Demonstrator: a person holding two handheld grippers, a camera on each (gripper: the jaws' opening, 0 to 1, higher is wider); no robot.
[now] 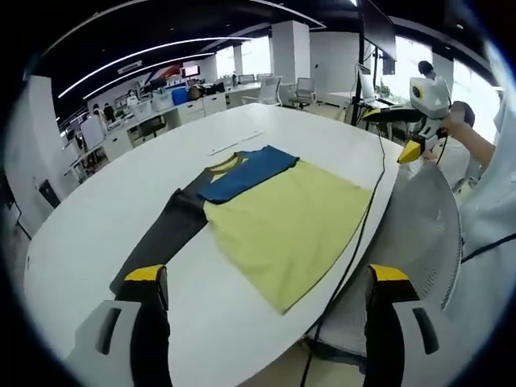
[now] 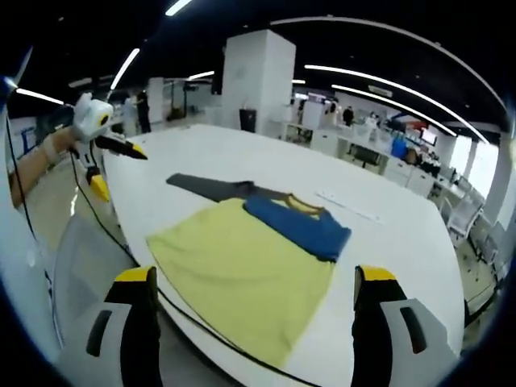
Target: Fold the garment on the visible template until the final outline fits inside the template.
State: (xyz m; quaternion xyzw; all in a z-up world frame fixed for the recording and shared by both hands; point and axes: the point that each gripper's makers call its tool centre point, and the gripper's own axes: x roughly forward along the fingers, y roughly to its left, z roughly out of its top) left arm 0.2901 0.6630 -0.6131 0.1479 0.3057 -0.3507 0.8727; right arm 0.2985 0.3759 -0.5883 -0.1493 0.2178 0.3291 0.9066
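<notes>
On the white oval counter (image 1: 121, 201), near its edge: one garment (image 1: 282, 218), laid flat. Yellow-green body panel, blue upper part (image 1: 246, 173) with yellow collar trim, one dark sleeve (image 1: 165, 234) stretched out toward the left claw's side. A faint pale strip (image 1: 234, 143) lies on the counter just beyond the collar; whether it belongs to a template cannot be told.

Left claw (image 1: 266, 298): both yellow-tipped jaws spread wide, nothing between them, held above the near edge of the counter, apart from the garment.

Right claw (image 2: 254, 302): jaws likewise spread wide and empty, held over the counter edge, near the yellow-green hem (image 2: 242, 322) but not touching it as far as can be seen.

Each claw also appears in the other's view, held in a hand (image 1: 451, 129) off the counter's side, its yellow tips apart.

A dark cable (image 1: 359, 234) runs along the counter edge beside the garment. A grey mesh chair back (image 1: 427, 234) stands just outside the counter. Far background: office desks, chairs, white pillar (image 2: 256, 81).
</notes>
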